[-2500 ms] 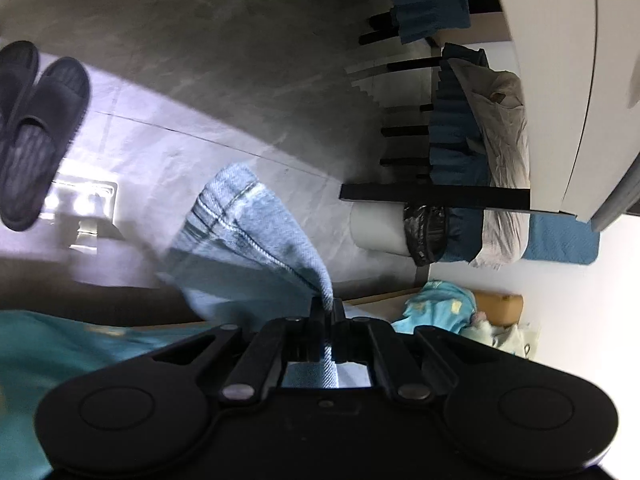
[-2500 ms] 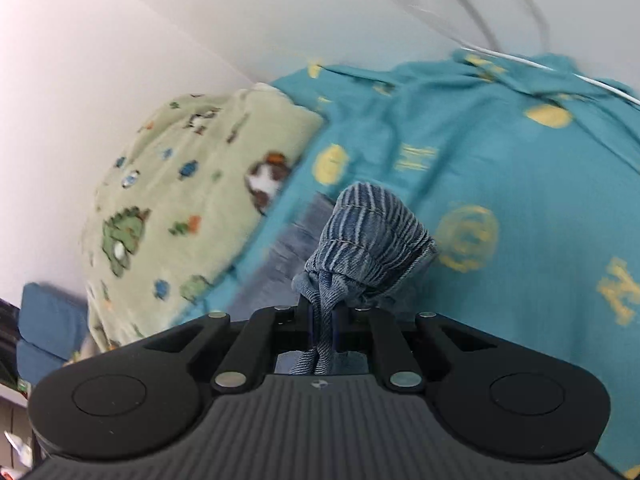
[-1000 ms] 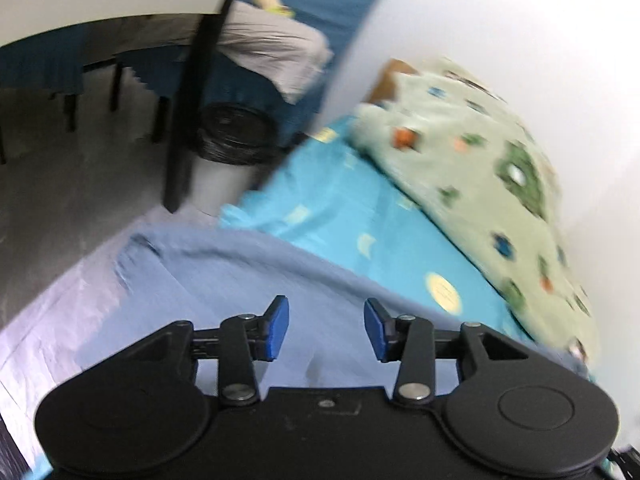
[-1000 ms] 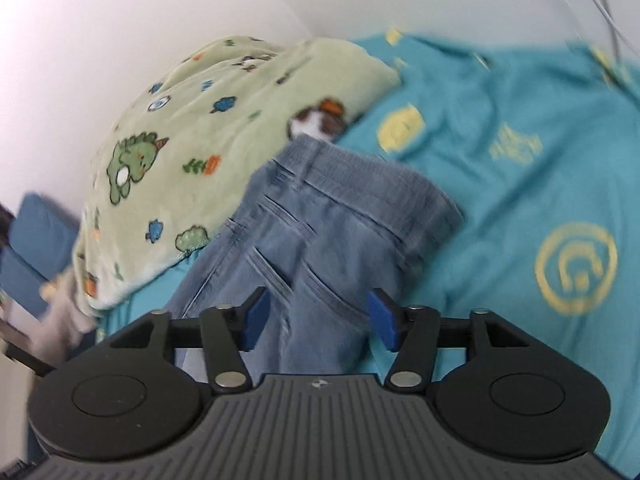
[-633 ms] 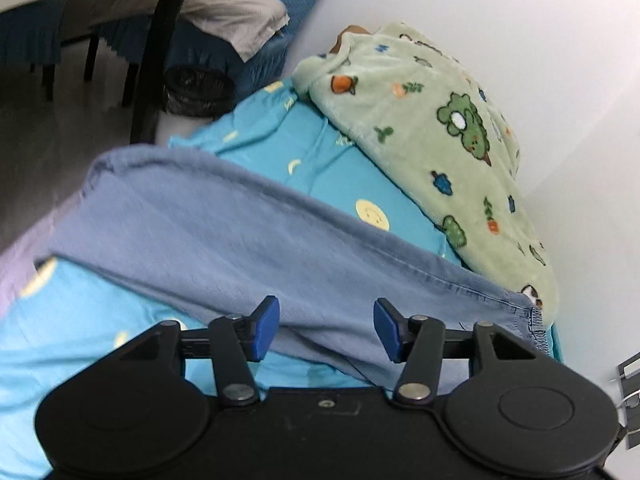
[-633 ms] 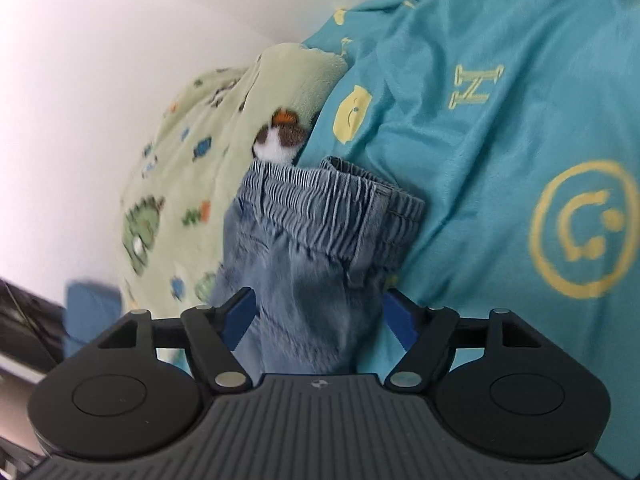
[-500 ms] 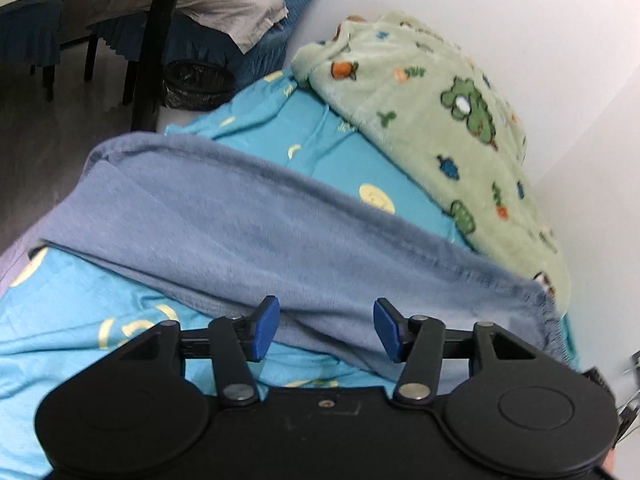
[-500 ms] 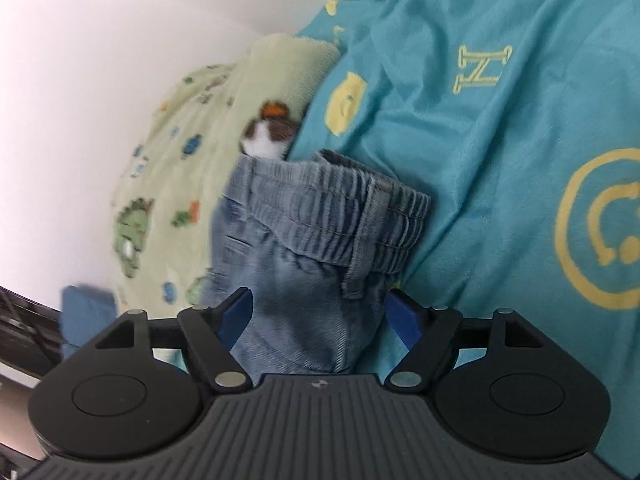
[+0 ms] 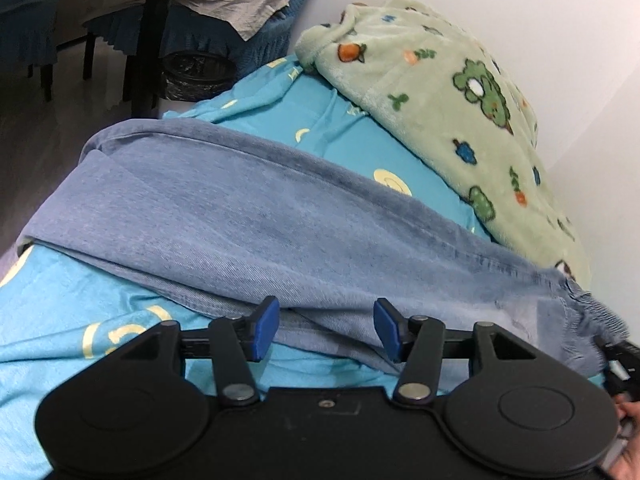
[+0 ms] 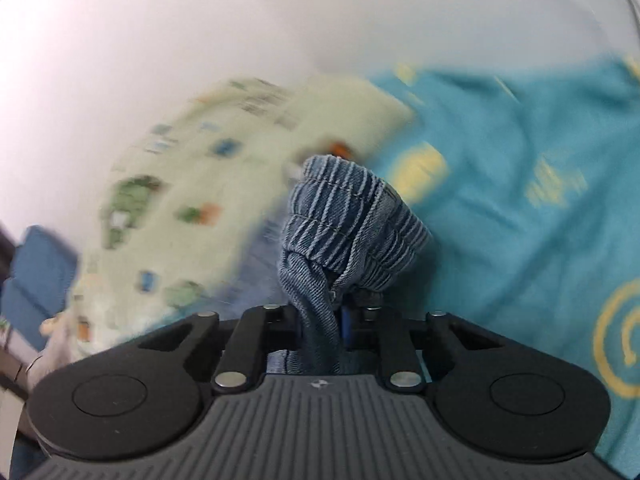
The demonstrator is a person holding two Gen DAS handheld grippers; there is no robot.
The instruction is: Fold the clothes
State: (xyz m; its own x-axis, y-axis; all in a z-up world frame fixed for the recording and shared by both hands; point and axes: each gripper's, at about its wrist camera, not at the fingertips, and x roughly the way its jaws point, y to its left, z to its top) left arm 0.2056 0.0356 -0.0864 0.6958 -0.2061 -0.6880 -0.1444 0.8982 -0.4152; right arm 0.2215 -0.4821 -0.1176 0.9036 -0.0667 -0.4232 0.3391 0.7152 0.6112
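Note:
A pair of blue jeans (image 9: 248,224) lies stretched across the turquoise bed sheet (image 9: 72,304), legs towards the bed's edge at the left, elastic waistband at the right. My left gripper (image 9: 323,326) is open and empty, its blue pads just above the near edge of the jeans. My right gripper (image 10: 326,320) is shut on the bunched waistband of the jeans (image 10: 352,224) and holds it lifted above the sheet (image 10: 520,208). The right wrist view is blurred by motion.
A green cartoon-print blanket (image 9: 448,108) lies heaped along the white wall behind the jeans; it also shows in the right wrist view (image 10: 192,200). Beyond the bed's edge are a dark floor, a black bin (image 9: 196,74), and chairs with blue covers (image 9: 28,24).
Both grippers released the jeans onto the bed and opened. The right gripper has since closed on the waistband again and lifted it. The left gripper stays open above the jeans.

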